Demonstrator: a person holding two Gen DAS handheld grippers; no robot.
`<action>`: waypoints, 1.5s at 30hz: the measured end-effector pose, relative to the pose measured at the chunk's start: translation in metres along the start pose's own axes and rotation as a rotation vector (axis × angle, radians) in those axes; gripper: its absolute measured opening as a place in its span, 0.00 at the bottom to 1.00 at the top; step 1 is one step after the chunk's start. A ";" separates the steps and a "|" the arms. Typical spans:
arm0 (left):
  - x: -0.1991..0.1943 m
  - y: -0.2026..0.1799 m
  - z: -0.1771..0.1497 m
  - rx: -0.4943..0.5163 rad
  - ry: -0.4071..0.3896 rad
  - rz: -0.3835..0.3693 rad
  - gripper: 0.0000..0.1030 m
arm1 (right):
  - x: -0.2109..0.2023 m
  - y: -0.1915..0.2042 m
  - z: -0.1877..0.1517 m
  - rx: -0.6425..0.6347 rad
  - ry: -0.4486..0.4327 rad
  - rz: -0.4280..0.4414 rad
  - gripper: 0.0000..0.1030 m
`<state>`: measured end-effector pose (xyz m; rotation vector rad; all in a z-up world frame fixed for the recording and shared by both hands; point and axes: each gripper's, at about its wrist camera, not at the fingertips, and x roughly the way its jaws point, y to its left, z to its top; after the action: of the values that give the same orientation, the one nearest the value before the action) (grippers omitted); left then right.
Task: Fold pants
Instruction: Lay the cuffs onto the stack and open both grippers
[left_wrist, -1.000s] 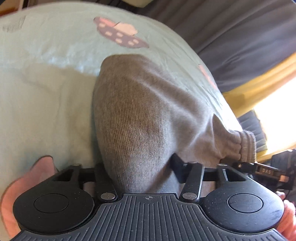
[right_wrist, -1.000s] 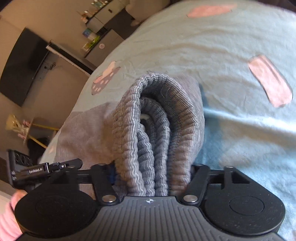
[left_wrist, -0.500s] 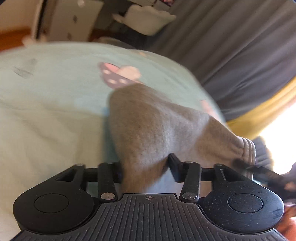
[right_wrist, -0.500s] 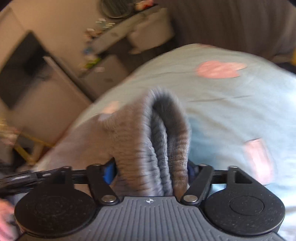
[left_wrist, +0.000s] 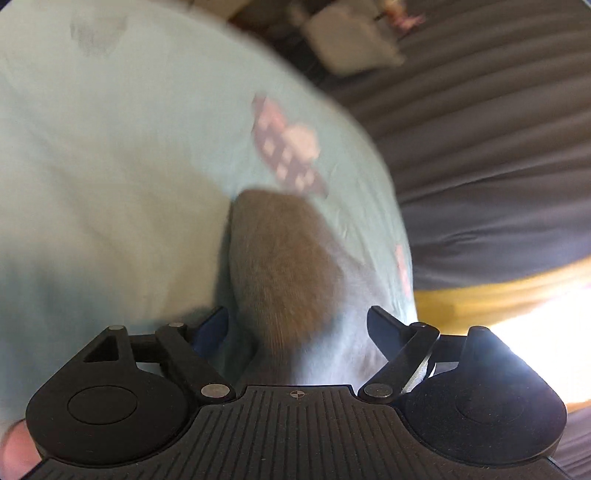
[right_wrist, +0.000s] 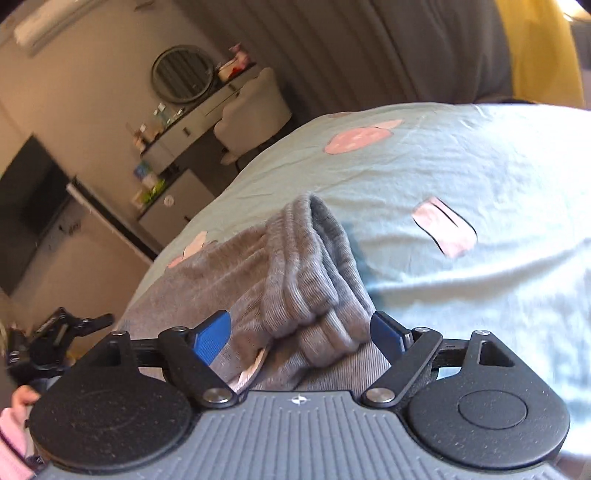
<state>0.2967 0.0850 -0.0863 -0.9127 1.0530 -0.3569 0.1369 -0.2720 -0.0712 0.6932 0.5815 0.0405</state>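
I have both tools over the bed (right_wrist: 461, 177), which is covered in a pale blue sheet with pink printed patches. The grey pants (right_wrist: 295, 280) lie on the sheet as a folded bundle, toward the bed's edge that faces the dresser side of the room.

My right hand-held gripper (right_wrist: 301, 332) has its jaws spread apart, blue pads on either side of the ribbed waistband roll. The fabric sits between the pads, and neither pad looks pressed into it. A white label shows at the bundle's near end, just above the tool body.

My left hand-held gripper (left_wrist: 295, 328) also stands with its jaws wide apart. A rounded hump of the pants (left_wrist: 284, 273) rises between the fingers, clear of the right finger; the left wrist view is blurred, so I cannot tell whether the cloth touches the left pad.

In the right wrist view, the left tool appears dark at the far left, beside the bundle's other end. Beyond the bed stand a white chair (right_wrist: 255, 118), a dresser with a round mirror (right_wrist: 183, 74), and grey curtains (right_wrist: 388, 48).
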 end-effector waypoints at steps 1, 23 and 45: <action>0.013 0.004 0.006 -0.042 0.043 -0.014 0.84 | 0.001 -0.002 -0.001 0.006 0.009 0.010 0.81; -0.047 -0.062 -0.103 0.548 -0.371 0.322 0.88 | -0.007 0.000 -0.011 -0.066 -0.027 -0.019 0.81; -0.021 -0.018 -0.158 0.365 -0.202 0.525 0.86 | -0.023 0.031 -0.043 -0.203 0.043 0.002 0.82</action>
<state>0.1533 0.0134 -0.0895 -0.3175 0.9590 -0.0116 0.0997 -0.2274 -0.0670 0.4969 0.6083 0.1154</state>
